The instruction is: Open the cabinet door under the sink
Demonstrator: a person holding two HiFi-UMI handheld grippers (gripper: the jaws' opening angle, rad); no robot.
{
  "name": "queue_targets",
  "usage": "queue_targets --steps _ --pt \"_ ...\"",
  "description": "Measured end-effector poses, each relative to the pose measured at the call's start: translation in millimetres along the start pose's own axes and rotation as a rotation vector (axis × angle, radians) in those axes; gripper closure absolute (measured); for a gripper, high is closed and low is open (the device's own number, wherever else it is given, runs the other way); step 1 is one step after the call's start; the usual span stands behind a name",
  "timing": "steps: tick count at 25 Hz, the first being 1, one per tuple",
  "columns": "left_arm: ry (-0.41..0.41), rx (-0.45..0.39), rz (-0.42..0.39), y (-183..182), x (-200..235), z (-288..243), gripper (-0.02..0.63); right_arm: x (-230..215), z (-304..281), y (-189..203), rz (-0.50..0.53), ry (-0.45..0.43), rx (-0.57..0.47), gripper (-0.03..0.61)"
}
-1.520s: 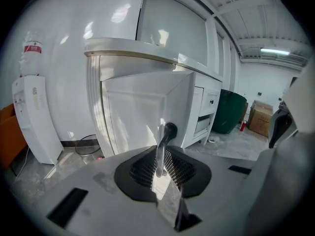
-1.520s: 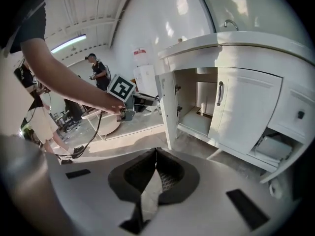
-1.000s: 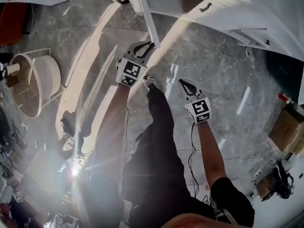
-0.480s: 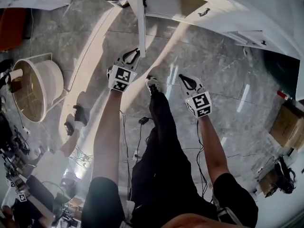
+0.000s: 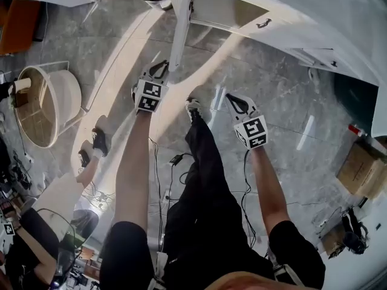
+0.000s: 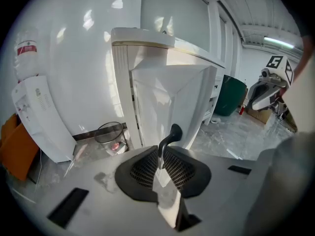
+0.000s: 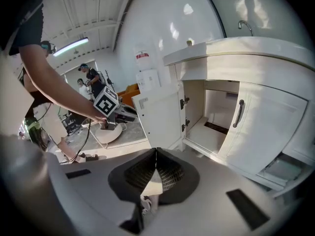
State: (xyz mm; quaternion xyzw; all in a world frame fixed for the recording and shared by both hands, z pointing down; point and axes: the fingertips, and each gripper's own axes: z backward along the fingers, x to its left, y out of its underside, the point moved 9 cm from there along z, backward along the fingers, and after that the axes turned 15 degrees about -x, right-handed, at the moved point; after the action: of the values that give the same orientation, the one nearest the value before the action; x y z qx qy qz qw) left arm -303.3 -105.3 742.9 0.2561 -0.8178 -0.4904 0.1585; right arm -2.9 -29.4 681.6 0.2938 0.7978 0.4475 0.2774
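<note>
Left tongs (image 6: 161, 157) clamped on black door handle (image 6: 171, 133). Cabinet door (image 5: 178, 34) stands swung out, edge-on, directly ahead of them, long axis upright. Right tongs (image 7: 153, 154) closed, empty, well right of door. Left hand nearer. Judged: door largely open.

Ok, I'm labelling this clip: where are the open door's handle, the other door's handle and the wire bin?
open door's handle (image 6: 171, 133): left gripper view, its curved black top.
other door's handle (image 7: 238, 113): right gripper view, middle of the bar.
wire bin (image 6: 110, 133): left gripper view, centre of its mesh.
</note>
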Motion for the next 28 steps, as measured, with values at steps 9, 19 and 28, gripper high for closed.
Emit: queue_targets --steps 9,19,28 --pt "-0.143 0.014 0.050 15.5 9.4 27.5 0.569 14.9 10.3 -4.1 0.020 -0.009 -0.033 0.518" --pt "-0.093 -0.182 0.224 -17.4 -52.4 100.0 0.578 40.5 55.3 -26.8 0.060 0.019 -0.070 0.518" --pt "-0.012 -0.324 0.266 -133.7 -128.4 195.7 0.589 80.6 134.5 -100.7 0.110 0.070 -0.117 0.518"
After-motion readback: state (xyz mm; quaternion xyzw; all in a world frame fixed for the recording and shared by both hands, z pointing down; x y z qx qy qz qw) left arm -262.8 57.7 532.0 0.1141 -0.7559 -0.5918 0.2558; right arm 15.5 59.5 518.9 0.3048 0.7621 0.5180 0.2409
